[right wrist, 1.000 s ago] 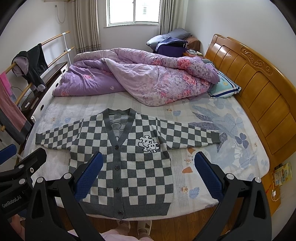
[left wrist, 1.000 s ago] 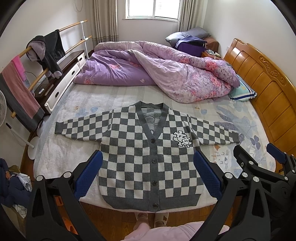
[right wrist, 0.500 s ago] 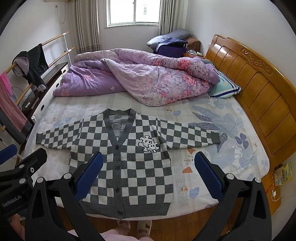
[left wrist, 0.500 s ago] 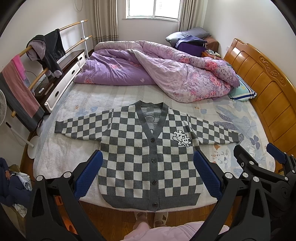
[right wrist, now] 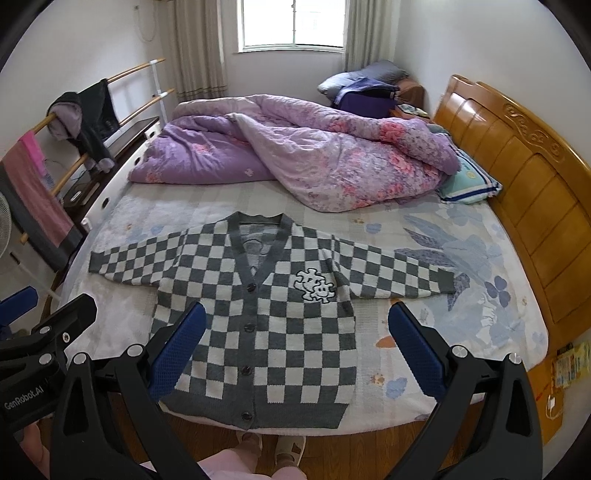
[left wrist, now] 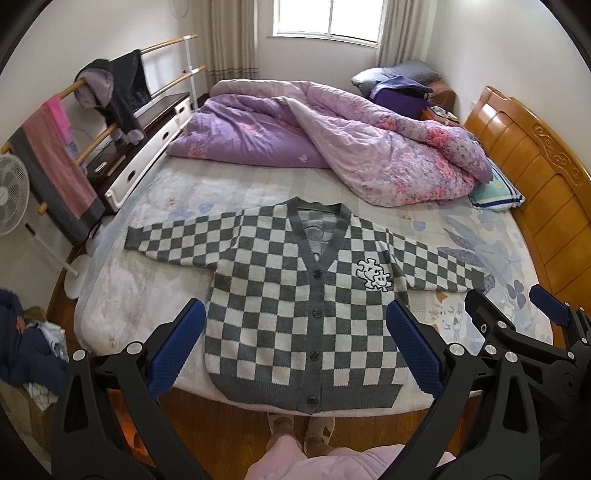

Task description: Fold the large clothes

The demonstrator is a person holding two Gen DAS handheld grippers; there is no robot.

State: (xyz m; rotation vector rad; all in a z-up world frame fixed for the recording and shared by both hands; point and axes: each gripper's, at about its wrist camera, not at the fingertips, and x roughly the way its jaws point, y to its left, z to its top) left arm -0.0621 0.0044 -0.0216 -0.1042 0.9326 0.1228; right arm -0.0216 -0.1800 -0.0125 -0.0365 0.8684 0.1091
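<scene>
Two grippers raised, neither touching cloth | left gripper (left wrist: 295,347): fingers spread wide, empty | right gripper (right wrist: 297,345): fingers spread wide, empty | checkered cardigan (left wrist: 295,295): flat on bed (left wrist: 122,295), buttoned, sleeves outstretched, ahead of and below both grippers, hem nearest them | purple quilt (left wrist: 332,147): bunched beyond the cardigan

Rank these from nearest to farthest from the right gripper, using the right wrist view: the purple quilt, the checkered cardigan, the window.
1. Checkered cardigan: spread flat on the near edge of the bed, just beyond the right gripper.
2. Purple quilt: heaped on the far half of the bed.
3. Window: in the back wall, beyond the bed.
</scene>
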